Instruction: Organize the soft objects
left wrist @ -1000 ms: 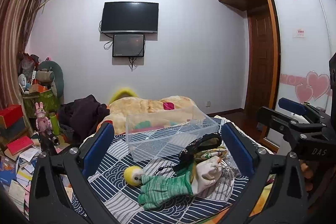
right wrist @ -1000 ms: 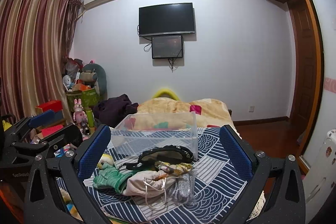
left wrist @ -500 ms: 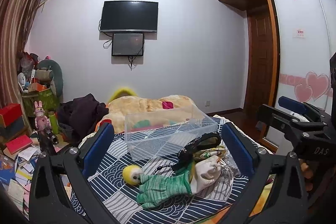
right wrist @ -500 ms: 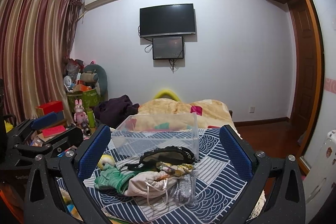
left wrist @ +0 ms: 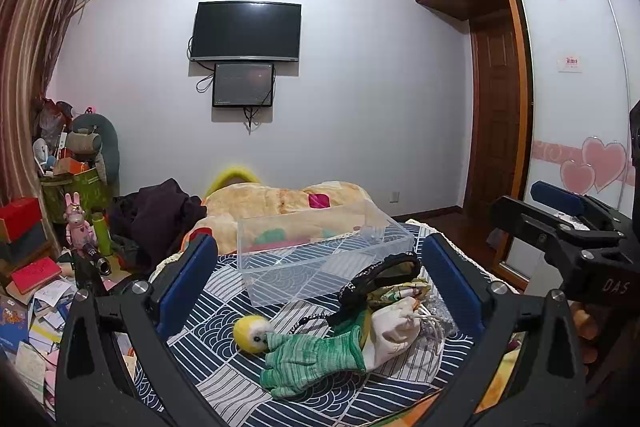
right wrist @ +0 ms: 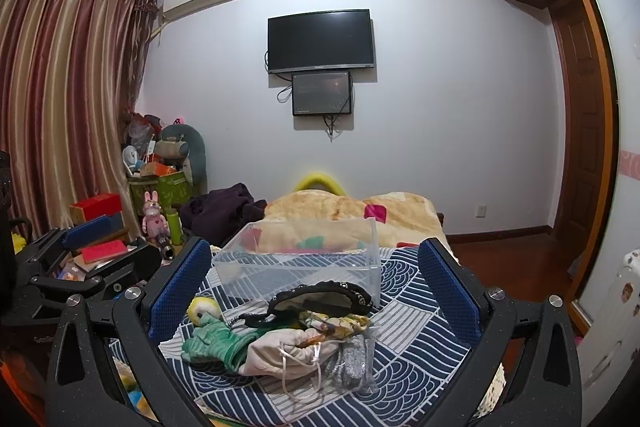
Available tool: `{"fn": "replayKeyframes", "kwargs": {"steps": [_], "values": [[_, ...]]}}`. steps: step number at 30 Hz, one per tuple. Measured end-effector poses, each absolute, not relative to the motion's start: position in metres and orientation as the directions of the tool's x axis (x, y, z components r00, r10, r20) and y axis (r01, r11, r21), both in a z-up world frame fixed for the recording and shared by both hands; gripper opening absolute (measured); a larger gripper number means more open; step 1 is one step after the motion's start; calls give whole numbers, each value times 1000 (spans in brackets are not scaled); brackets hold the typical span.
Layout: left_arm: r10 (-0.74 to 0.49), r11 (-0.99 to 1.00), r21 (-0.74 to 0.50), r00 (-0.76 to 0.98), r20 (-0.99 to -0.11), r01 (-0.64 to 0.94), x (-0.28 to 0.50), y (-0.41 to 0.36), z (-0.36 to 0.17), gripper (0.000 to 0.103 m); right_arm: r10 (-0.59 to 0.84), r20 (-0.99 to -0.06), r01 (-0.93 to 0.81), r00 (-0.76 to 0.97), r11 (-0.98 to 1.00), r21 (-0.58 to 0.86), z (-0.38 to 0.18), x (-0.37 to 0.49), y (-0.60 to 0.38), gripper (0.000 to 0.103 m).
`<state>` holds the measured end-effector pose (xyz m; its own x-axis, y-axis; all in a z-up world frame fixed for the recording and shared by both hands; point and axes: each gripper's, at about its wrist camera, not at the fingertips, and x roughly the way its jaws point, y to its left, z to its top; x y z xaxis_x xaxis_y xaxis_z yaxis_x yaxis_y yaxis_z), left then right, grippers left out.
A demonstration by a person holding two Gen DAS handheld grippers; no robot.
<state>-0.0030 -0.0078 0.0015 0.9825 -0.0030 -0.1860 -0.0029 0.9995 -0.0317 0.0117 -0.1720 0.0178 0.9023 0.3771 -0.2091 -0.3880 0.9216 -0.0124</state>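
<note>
A pile of soft things lies on the blue-and-white patterned cloth: a green glove, a yellow plush ball, a cream drawstring pouch, a black lace band and a silver mesh piece. Behind them stands an empty clear plastic box. My left gripper is open and empty, hovering in front of the pile. My right gripper is open and empty, also in front of it. The pile shows in the right wrist view too, with the glove and pouch.
A beige quilt and a dark garment lie behind the box. Boxes, books and toys clutter the floor at left. The right gripper shows at the left view's right edge. A wardrobe stands right.
Both views have shifted only slightly; the grippers stay open and the objects have not moved.
</note>
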Motion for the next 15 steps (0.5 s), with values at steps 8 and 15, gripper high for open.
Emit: {"fn": "replayKeyframes", "kwargs": {"steps": [8, 15], "values": [[-6, 999, -33, 983, -184, 0, -2, -8, 3, 103, 377, -208, -388, 902, 921, -12, 17, 11, -172, 103], [-8, 999, -34, 982, -187, 1, -1, -8, 1, 103, 377, -208, -387, 903, 922, -11, 17, 12, -172, 103]]}}
